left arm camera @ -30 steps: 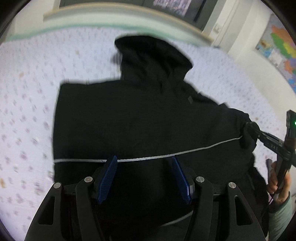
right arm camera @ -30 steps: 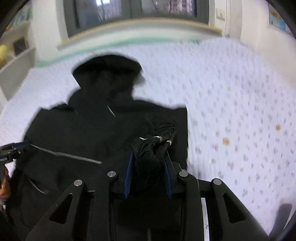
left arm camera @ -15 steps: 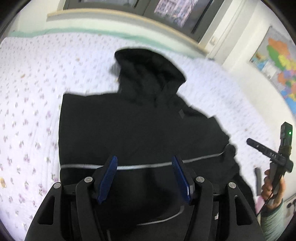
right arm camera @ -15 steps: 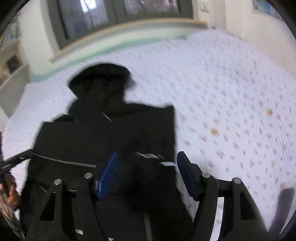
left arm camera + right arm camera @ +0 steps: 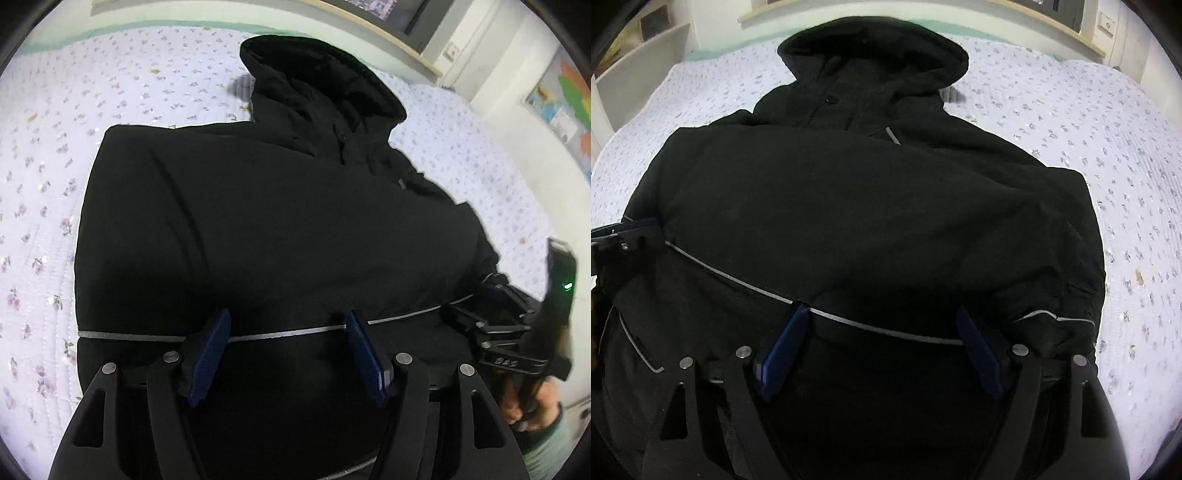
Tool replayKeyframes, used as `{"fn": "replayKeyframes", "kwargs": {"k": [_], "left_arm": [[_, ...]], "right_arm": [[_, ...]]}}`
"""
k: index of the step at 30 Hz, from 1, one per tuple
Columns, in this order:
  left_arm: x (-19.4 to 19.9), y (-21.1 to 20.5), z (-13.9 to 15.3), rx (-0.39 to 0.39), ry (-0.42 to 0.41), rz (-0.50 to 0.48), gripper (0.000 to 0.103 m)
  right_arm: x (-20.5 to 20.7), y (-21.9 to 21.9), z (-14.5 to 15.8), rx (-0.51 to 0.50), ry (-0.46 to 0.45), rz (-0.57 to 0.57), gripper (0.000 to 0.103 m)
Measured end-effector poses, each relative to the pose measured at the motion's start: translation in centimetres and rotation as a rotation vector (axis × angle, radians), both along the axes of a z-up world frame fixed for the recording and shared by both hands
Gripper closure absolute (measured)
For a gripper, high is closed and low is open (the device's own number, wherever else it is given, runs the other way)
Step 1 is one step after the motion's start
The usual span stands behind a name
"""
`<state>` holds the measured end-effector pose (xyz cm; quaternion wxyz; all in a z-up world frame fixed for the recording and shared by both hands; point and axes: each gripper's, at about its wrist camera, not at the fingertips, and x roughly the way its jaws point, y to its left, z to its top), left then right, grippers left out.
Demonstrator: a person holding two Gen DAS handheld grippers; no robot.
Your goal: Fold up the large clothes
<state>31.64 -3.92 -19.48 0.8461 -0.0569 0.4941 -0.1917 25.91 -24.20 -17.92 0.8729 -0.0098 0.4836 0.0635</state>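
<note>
While your left gripper (image 5: pixel 288 347) and right gripper (image 5: pixel 882 347) both hung released over the jacket (image 5: pixel 266 221) hem, its sleeves lay folded in on the bed (image 5: pixel 48 206), with the body fold toward the hood (image 5: pixel 875 48) left.

A white quilted bedspread printed with small lilac flowers (image 5: pixel 48 236) fills the left and upper right of both views. Along the top edge runs a pale wooden sill (image 5: pixel 1052 18) over a mint-green band. A colourful wall map (image 5: pixel 565 99) hangs at upper right of the left view; cream open shelving (image 5: pixel 631 62) stands at upper left of the right view.
</note>
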Motion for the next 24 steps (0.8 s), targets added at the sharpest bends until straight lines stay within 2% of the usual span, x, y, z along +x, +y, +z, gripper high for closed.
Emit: {"fn": "replayKeyframes", "kwargs": {"k": [4, 7, 9, 12, 15, 19, 24], "left_arm": [[-1.1, -1.6, 1.4, 0.114, -0.045, -0.02, 0.037], [-2.6, -1.5, 4.4, 0.045, -0.094, -0.063, 0.037], [-3.4, -1.2, 5.8, 0.014, -0.114, -0.061, 0.033], [-4.1, -0.8, 4.6, -0.033, -0.059, -0.097, 0.033], [-3.8, -1.1, 1.0, 0.054, -0.013, -0.055, 0.033], [-4.1, -1.9, 0.7, 0.094, -0.044, -0.056, 0.033], [-5.0, -1.5, 0.5, 0.086, -0.107, -0.089, 0.033]], "right_arm": [[-0.4, -0.2, 1.3, 0.025, 0.018, 0.009, 0.021], [-2.1, -0.9, 3.3, 0.077, -0.007, 0.03, 0.02], [-3.9, -1.4, 4.2, 0.081, -0.034, 0.061, 0.02], [-5.4, -1.4, 3.1, -0.021, -0.036, 0.081, 0.02], [-5.4, -1.9, 1.3, 0.01, -0.016, 0.085, 0.02], [-6.2, -2.3, 0.4, 0.023, -0.04, 0.09, 0.018], [-7.1, -2.9, -0.2, 0.052, -0.093, 0.085, 0.017]]}}
